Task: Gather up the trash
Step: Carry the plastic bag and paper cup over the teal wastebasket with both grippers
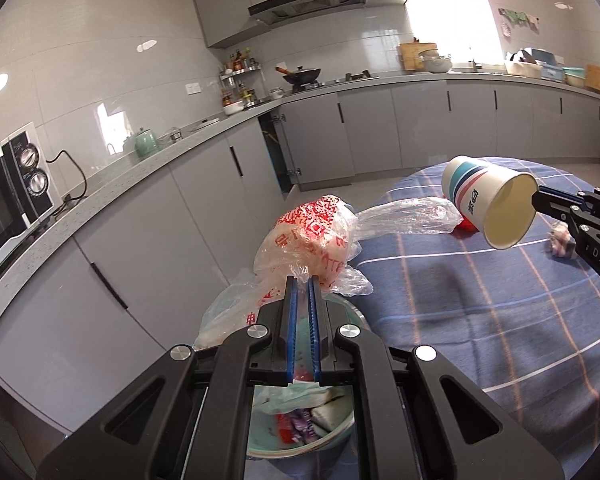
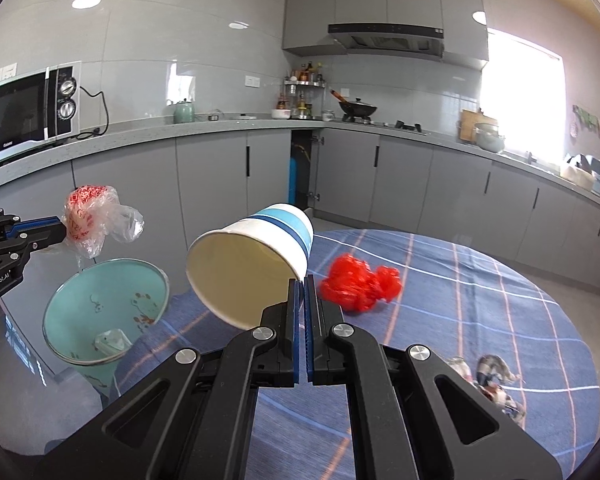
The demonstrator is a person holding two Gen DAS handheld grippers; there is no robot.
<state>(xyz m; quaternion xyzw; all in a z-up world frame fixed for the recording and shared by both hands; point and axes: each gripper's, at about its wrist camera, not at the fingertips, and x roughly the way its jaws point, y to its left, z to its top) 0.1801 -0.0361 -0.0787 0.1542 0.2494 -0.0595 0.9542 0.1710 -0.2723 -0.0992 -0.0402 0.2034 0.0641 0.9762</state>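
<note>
Pinching a crumpled clear plastic bag with red print (image 1: 308, 240), the left claw (image 1: 302, 280) holds it in the air above a mint-green trash bin (image 2: 100, 312) that stands at the left edge of the bench (image 2: 480, 320). Further right, the right claw (image 2: 302, 280) is pressed together on the rim of a striped paper cup (image 2: 256, 264), which hangs tilted above the blue checked cloth. Beyond it a crumpled red wrapper (image 2: 360, 286) lies on the cloth, and more crumpled scraps (image 2: 496, 384) lie near the bench's right edge.

Checked tablecloth (image 2: 480, 320) under red bag (image 2: 360, 282)
</note>
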